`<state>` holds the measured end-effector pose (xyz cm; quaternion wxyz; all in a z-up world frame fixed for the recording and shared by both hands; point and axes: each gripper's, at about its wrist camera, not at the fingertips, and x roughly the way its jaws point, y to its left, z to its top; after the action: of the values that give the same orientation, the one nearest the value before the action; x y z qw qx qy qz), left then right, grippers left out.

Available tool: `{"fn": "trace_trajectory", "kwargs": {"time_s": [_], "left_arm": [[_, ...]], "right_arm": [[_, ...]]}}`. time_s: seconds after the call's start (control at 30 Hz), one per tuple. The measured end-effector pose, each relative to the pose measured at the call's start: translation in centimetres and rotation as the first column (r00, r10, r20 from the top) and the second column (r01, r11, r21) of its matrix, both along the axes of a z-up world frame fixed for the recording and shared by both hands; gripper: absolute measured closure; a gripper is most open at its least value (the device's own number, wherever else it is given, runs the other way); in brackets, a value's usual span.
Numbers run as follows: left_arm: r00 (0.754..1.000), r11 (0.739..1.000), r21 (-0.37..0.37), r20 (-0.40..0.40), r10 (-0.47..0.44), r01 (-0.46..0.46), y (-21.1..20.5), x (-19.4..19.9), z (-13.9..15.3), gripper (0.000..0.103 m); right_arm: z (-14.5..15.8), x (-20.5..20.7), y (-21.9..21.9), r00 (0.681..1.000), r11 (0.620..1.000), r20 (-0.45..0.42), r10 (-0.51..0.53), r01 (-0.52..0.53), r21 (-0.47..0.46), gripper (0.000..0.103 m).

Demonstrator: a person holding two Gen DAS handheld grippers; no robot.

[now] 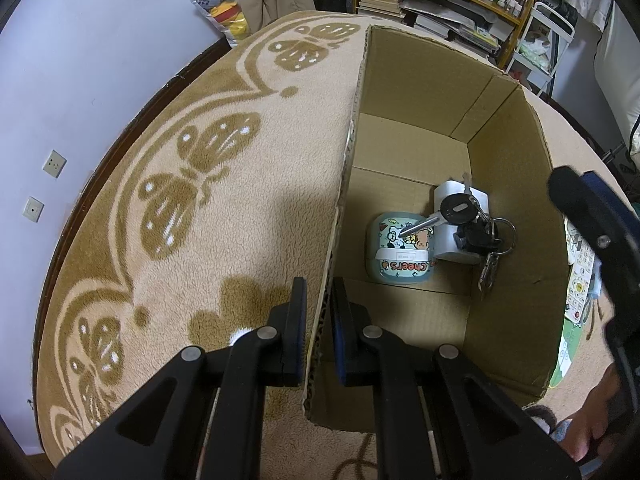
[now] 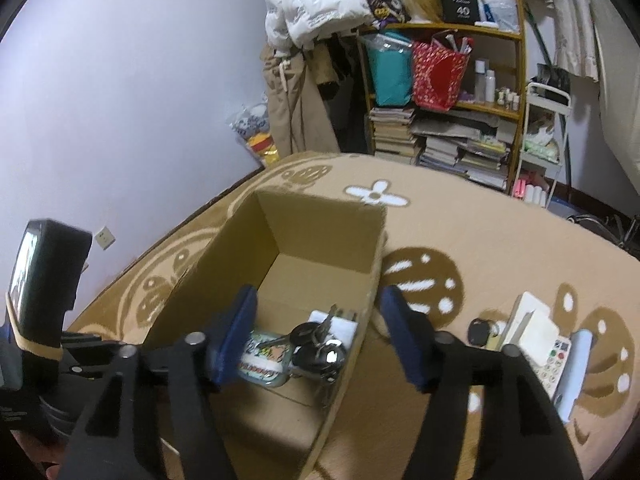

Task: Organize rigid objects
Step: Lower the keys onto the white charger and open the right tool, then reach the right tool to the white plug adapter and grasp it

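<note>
The left gripper [image 1: 318, 312] pinched the cardboard box [image 1: 516, 152] wall, jaws nearly closed on it. The right gripper [image 2: 318, 336] hung wide open and empty over the box, directly above one key bunch [image 2: 320, 350]. That bunch lay across one cartoon tin [image 1: 400, 252] and one white block [image 1: 460, 216], its long key [image 1: 420, 226] pointing toward the clamped wall. One phone handset [image 2: 556, 356] stayed outside on the carpet [image 1: 200, 160]

Hidden and cut-off parts

The bunch of keys [image 1: 476, 224] covers much of the white block [image 1: 460, 220]; the calculator [image 1: 580, 264] is partly behind the cardboard box [image 1: 516, 184] wall.
</note>
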<state>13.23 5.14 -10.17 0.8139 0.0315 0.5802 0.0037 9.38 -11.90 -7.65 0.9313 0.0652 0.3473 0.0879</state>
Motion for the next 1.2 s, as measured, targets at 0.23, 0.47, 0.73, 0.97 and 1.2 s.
{"fn": "trace_trajectory", "kwargs": {"time_s": [0.23, 0.47, 0.73, 0.97, 1.2], "left_arm": [[1.000, 1.000, 0.000, 0.000, 0.000, 0.000, 0.0, 0.0, 0.0, 0.092], [1.000, 1.000, 0.000, 0.000, 0.000, 0.000, 0.0, 0.0, 0.0, 0.091], [1.000, 1.000, 0.002, 0.000, 0.000, 0.000, 0.0, 0.0, 0.0, 0.091], [1.000, 1.000, 0.008, 0.001, -0.003, 0.003, -0.1, 0.0, -0.1, 0.091], [1.000, 1.000, 0.013, 0.002, -0.006, 0.006, -0.1, 0.0, 0.0, 0.091]], "right_arm": [[0.2, 0.5, -3.3, 0.993, 0.993, 0.016, -0.115, 0.115, -0.005, 0.001], [-0.6, 1.5, -7.6, 0.968, 0.968, -0.022, -0.251, 0.250, -0.026, 0.000], [-3.0, 2.7, -12.3, 0.928, 0.934, -0.111, -0.355, 0.356, -0.013, 0.000], [-6.4, 3.3, -14.8, 0.891, 0.906, -0.184, -0.416, 0.422, -0.006, 0.000], [-8.2, 3.4, -16.3, 0.866, 0.886, -0.213, -0.453, 0.464, 0.005, 0.005]]}}
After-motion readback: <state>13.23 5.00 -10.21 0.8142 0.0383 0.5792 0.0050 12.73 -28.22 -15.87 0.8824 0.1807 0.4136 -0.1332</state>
